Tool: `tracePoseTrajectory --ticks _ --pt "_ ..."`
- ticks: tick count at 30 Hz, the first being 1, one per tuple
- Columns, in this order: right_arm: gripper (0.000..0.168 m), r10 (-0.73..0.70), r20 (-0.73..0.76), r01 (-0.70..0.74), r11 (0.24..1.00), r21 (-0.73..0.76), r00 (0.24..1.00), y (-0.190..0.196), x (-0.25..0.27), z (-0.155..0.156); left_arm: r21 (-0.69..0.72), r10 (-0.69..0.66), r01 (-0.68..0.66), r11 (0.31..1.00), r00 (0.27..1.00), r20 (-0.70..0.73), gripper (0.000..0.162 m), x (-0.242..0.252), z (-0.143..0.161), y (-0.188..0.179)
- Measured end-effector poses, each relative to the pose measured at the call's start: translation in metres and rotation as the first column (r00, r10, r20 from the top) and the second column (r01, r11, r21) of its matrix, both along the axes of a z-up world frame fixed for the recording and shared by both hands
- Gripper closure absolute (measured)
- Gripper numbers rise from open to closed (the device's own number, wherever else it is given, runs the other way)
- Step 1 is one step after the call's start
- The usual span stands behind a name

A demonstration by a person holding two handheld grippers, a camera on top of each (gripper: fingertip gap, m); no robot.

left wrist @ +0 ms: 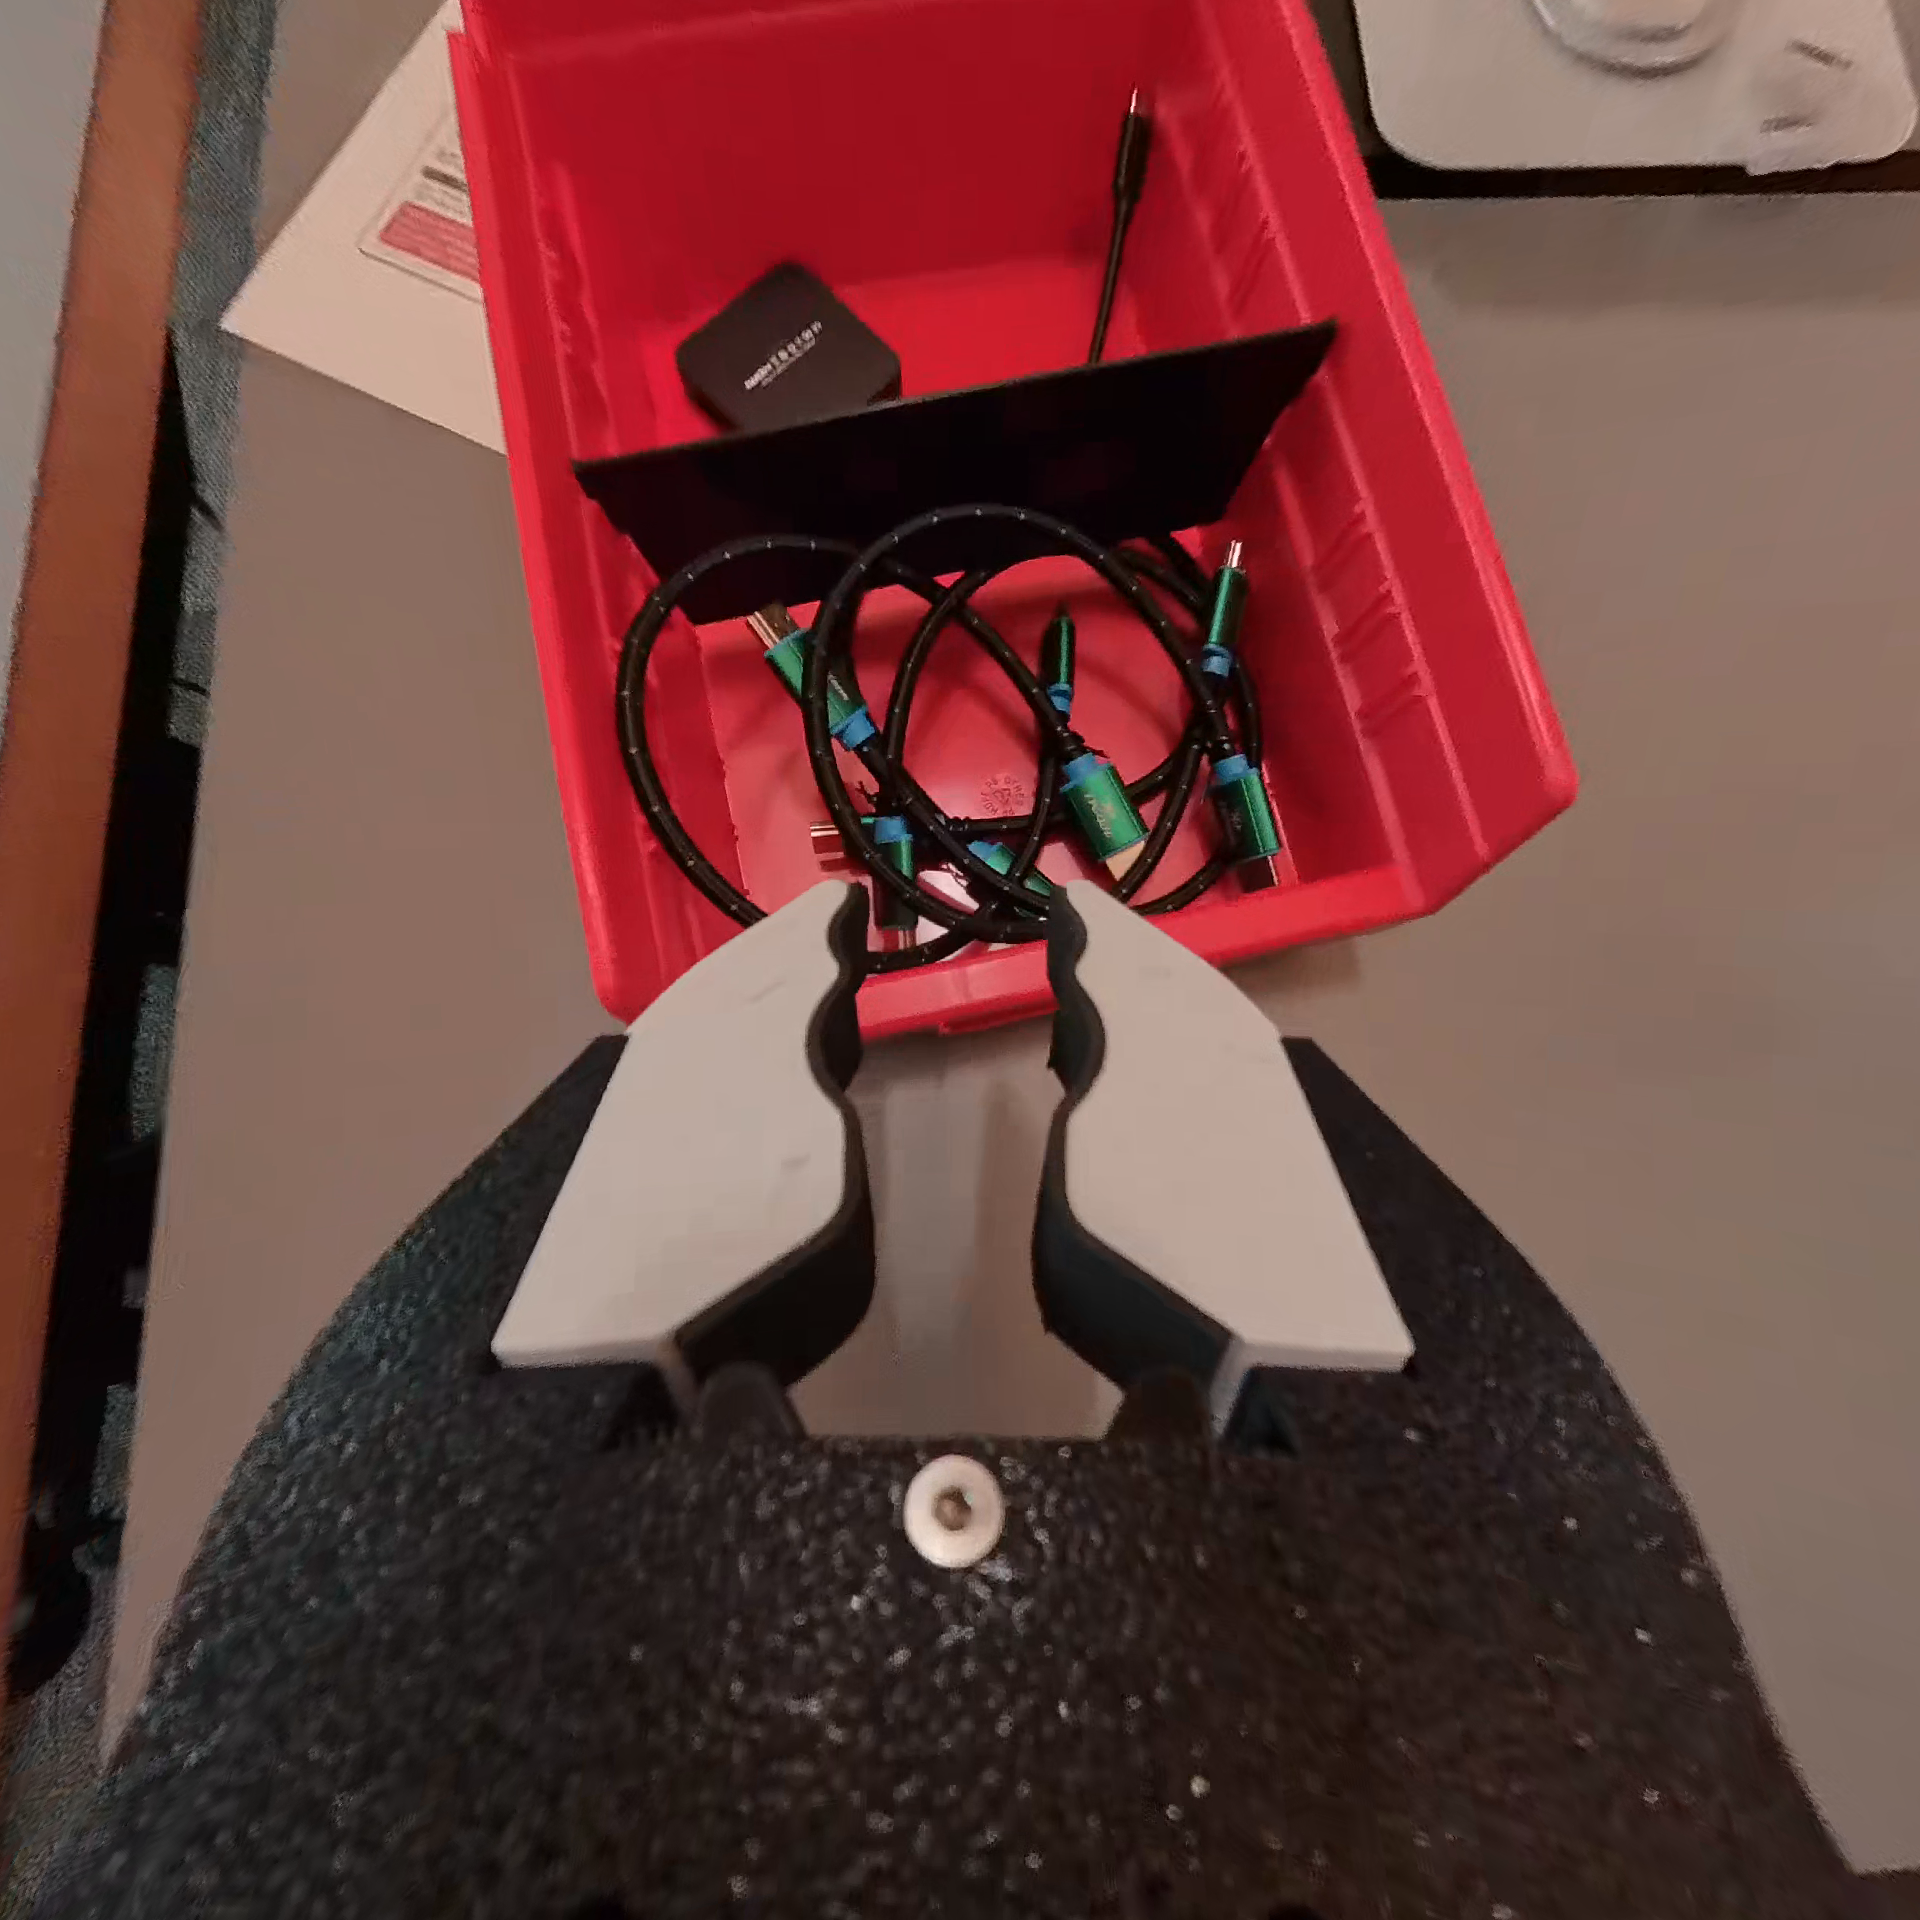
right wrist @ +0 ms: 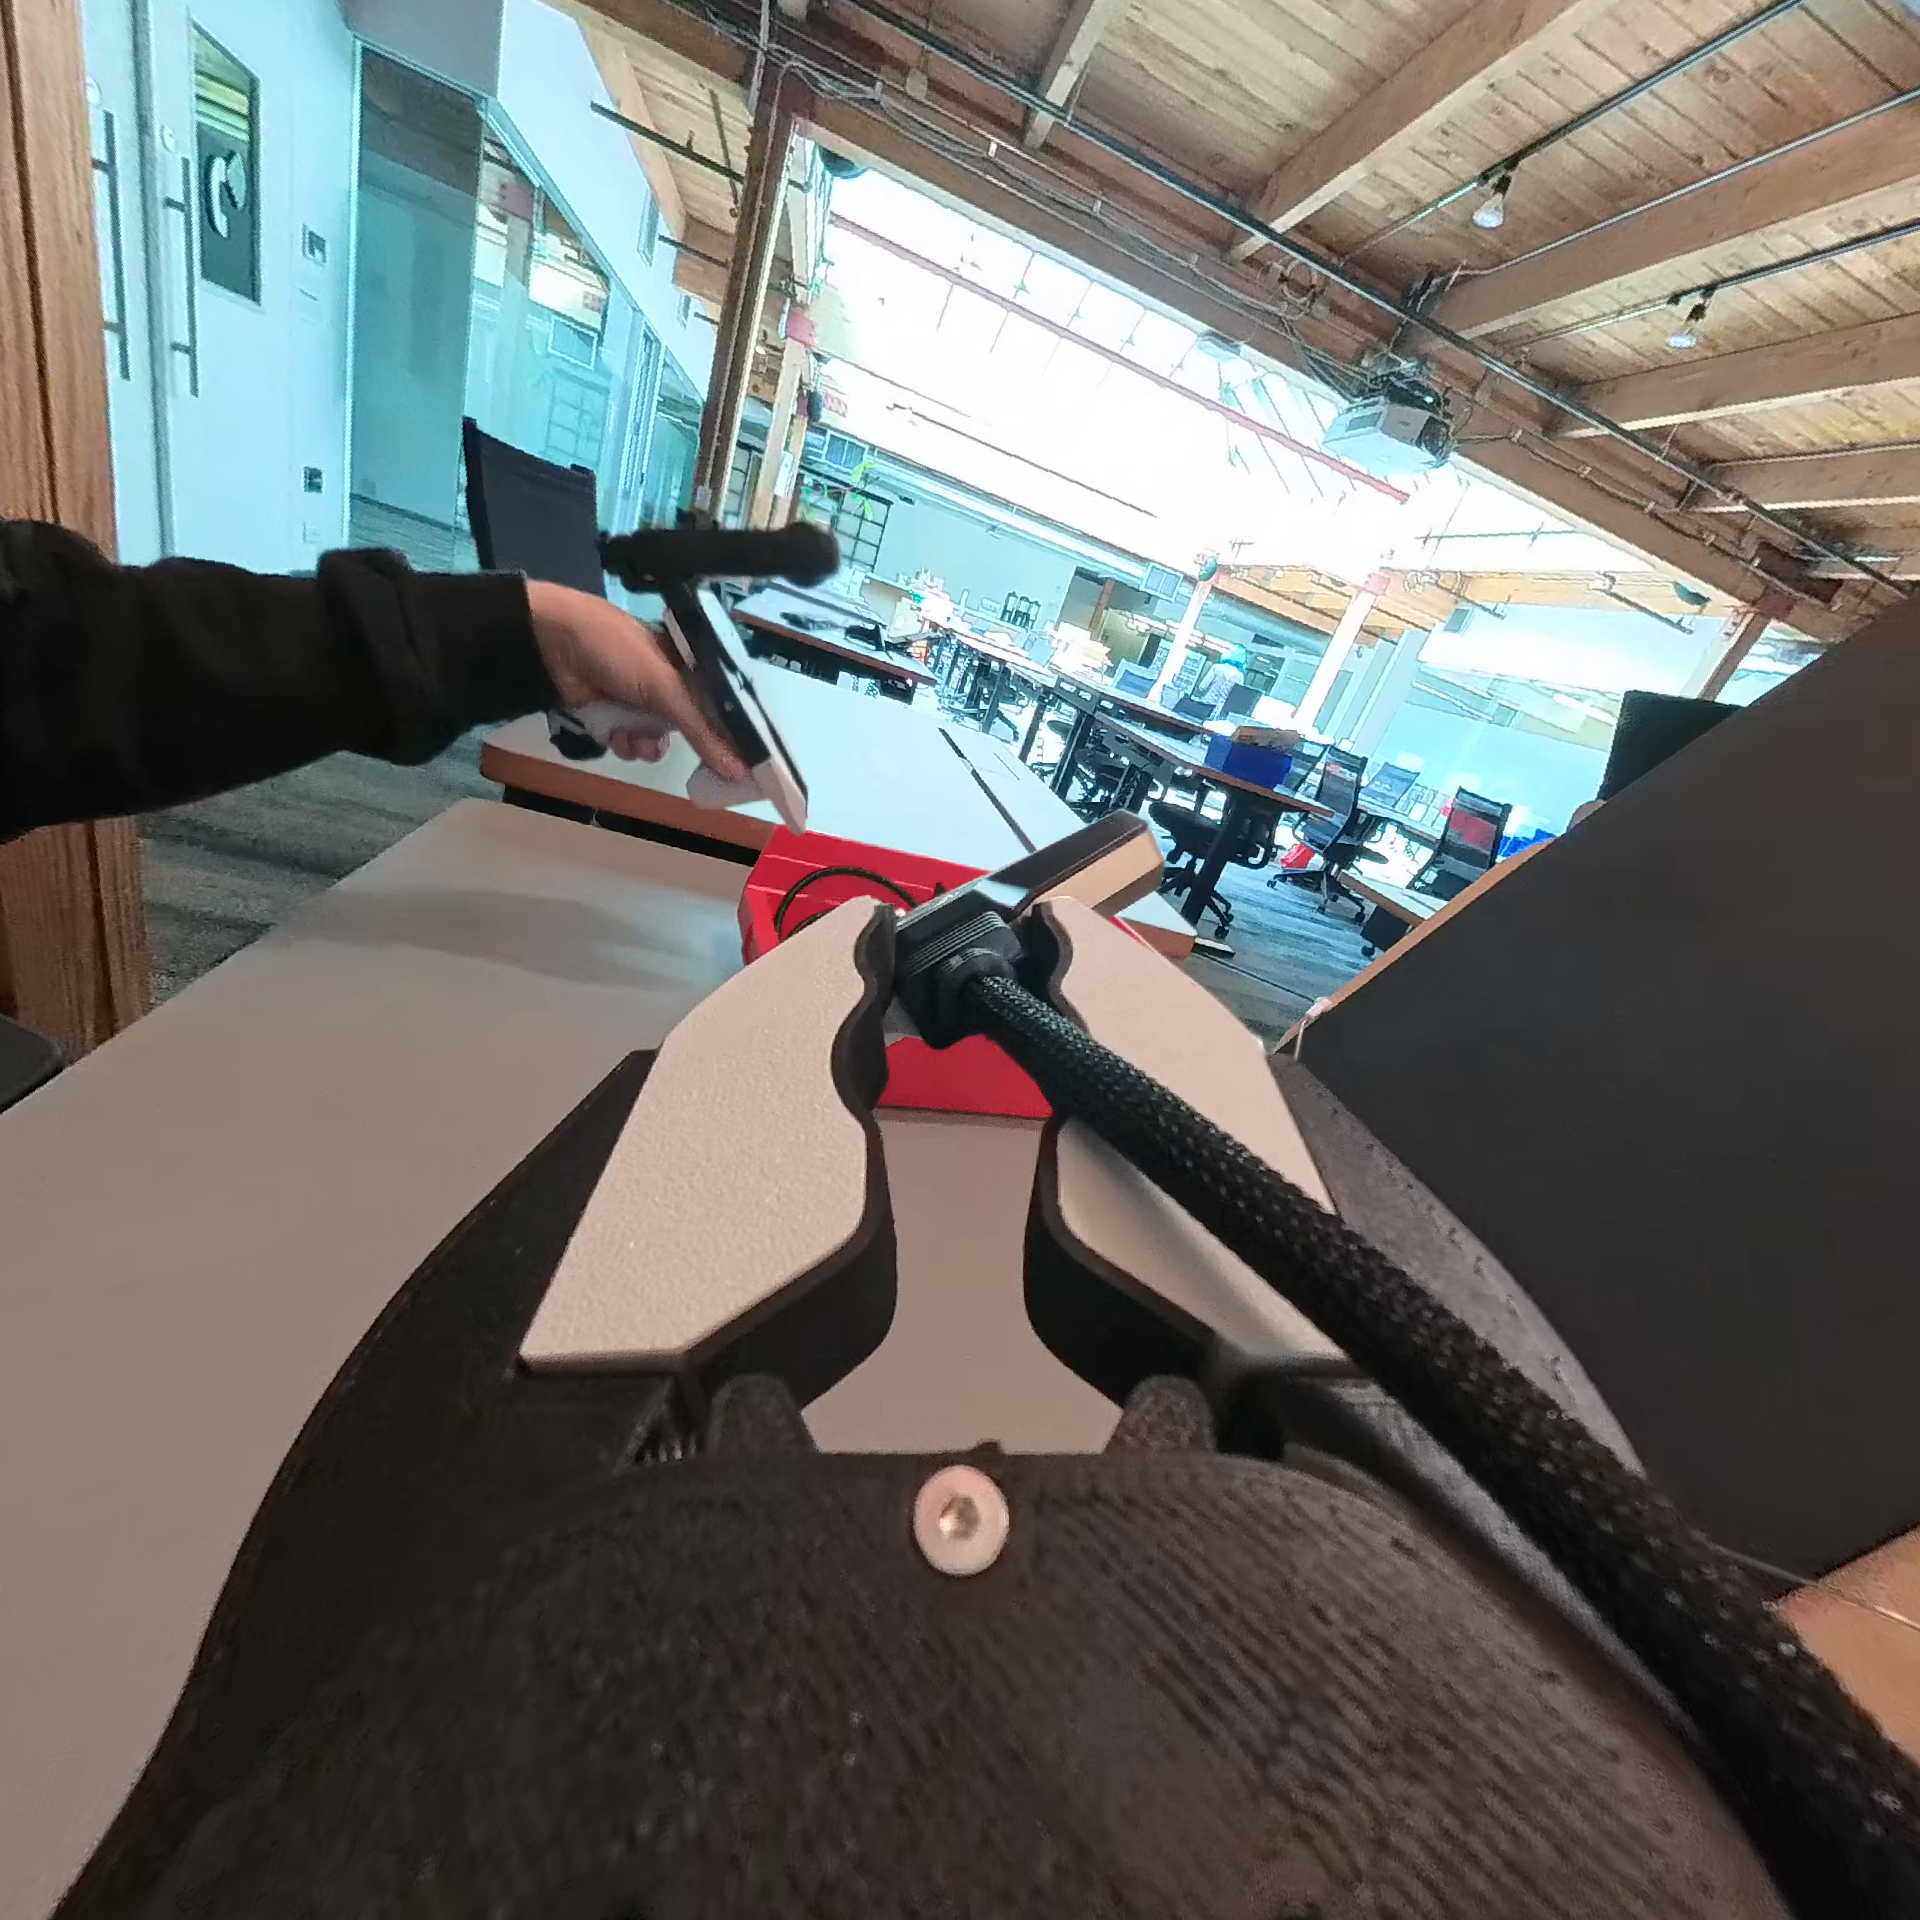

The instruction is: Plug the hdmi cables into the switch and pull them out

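Note:
A red bin (left wrist: pixel 1455 623) stands on the grey table. Its near compartment holds several coiled black braided HDMI cables (left wrist: pixel 935 727) with green plugs (left wrist: pixel 1101 810). Behind a black divider (left wrist: pixel 935 457) lie a small black box (left wrist: pixel 790 348) and a thin black cable (left wrist: pixel 1117 239). My left gripper (left wrist: pixel 958 904) is open and empty, just above the bin's near rim. It also shows in the right wrist view (right wrist: pixel 748 769), held by a hand. My right gripper (right wrist: pixel 961 920) is shut on the black plug (right wrist: pixel 951 956) of a thick braided cable (right wrist: pixel 1299 1247) joined to a flat grey switch box (right wrist: pixel 1081 862).
A white sheet of paper (left wrist: pixel 343 270) lies under the bin's left side. A pale grey object (left wrist: pixel 1621 94) sits at the far right. The table's brown edge (left wrist: pixel 62 727) runs along the left. A dark panel (right wrist: pixel 1610 1091) stands close on the right of my right gripper.

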State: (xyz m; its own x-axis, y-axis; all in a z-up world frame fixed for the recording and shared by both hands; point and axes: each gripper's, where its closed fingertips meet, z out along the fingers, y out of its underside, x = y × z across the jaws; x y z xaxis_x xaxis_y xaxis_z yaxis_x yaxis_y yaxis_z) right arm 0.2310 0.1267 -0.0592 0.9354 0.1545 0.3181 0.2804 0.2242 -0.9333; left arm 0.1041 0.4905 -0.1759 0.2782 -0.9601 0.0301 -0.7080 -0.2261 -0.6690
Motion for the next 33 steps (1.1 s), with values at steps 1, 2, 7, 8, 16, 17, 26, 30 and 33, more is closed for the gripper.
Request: tracePoseTrajectory --ticks 1,2,7,8,16,17,26,30,33 --pt "0.143 -0.002 0.001 0.002 1.000 0.007 1.000 0.001 0.001 0.002 -0.017 0.001 -0.001 1.000 1.000 -0.010 0.130 0.003 -0.006 0.000" --pt "0.143 -0.002 -0.001 0.002 1.000 0.016 1.000 0.002 0.002 0.004 -0.039 0.000 -0.001 0.999 1.000 -0.023 0.130 0.006 -0.012 -0.001" --pt "0.143 0.017 -0.003 -0.017 0.999 0.033 1.000 0.000 0.002 0.006 -0.118 -0.150 0.141 0.983 0.986 -0.070 0.135 0.030 -0.028 -0.031" --pt "0.143 0.016 -0.002 -0.016 0.999 0.031 1.000 -0.001 0.002 0.005 -0.144 -0.208 0.193 0.971 0.973 -0.097 0.135 0.034 -0.033 -0.042" --pt "0.143 0.011 -0.013 -0.011 0.999 0.047 1.000 -0.005 0.006 0.006 -0.368 -0.379 0.243 0.898 0.852 -0.361 0.138 0.069 -0.080 -0.080" --pt "0.143 0.012 -0.008 -0.011 0.999 0.044 1.000 -0.006 0.005 0.006 -0.378 -0.381 0.230 0.897 0.835 -0.398 0.138 0.070 -0.086 -0.080" --pt "0.144 0.032 0.004 -0.032 0.997 0.067 0.999 -0.008 -0.002 0.012 -0.391 -0.381 0.175 0.904 0.745 -0.547 0.144 0.076 -0.105 -0.077" --pt "0.143 0.015 0.029 -0.017 0.998 0.068 0.999 -0.011 -0.003 0.014 -0.373 -0.365 0.213 0.903 0.839 -0.404 0.146 0.082 -0.097 -0.071" --pt "0.143 0.010 0.032 -0.013 0.996 0.091 0.999 -0.018 -0.003 0.021 -0.384 -0.316 0.228 0.895 0.931 -0.185 0.149 0.084 -0.061 -0.067"
